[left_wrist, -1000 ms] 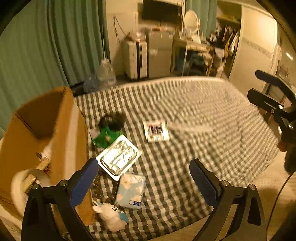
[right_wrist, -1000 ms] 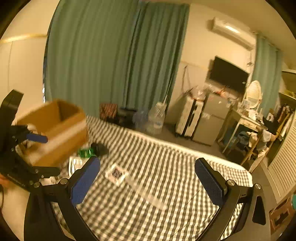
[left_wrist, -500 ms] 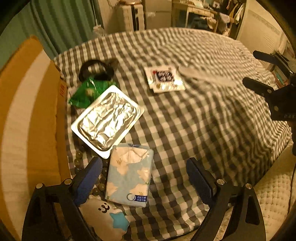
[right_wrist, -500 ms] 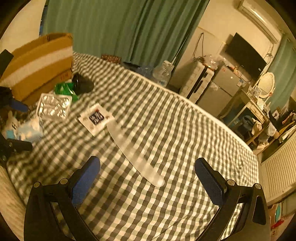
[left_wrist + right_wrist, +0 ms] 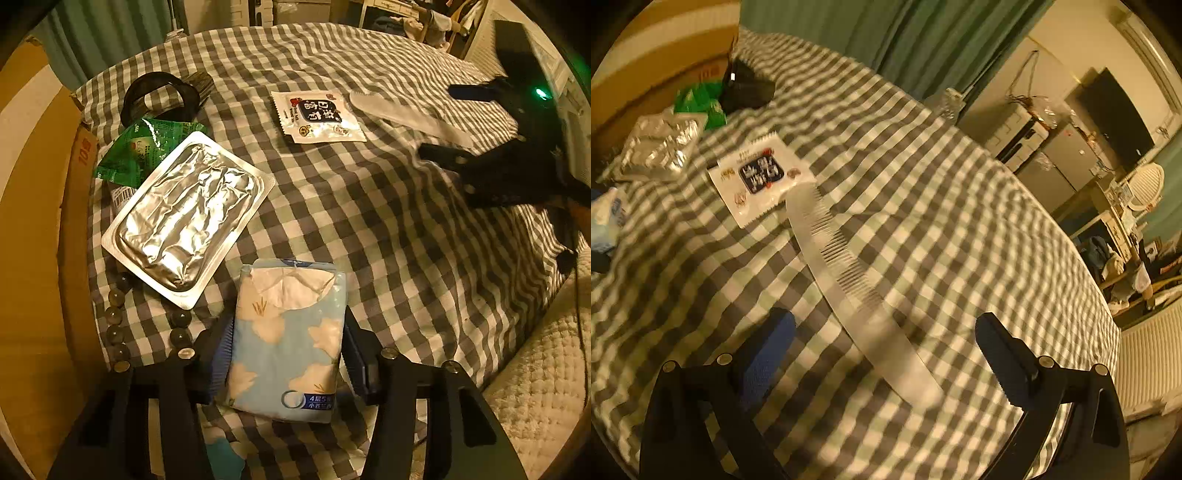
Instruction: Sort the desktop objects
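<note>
The left tongs were closing around one blue tissue pack, their pads apparently touching its sides, near the front edge of the checked desk cloth. Just beyond lay one foil tray, a green packet and a cardboard box along the left edge. The right tongs stood spread above one white comb; behind it one wipes sachet. Only the left view showed several dark beads.
</note>
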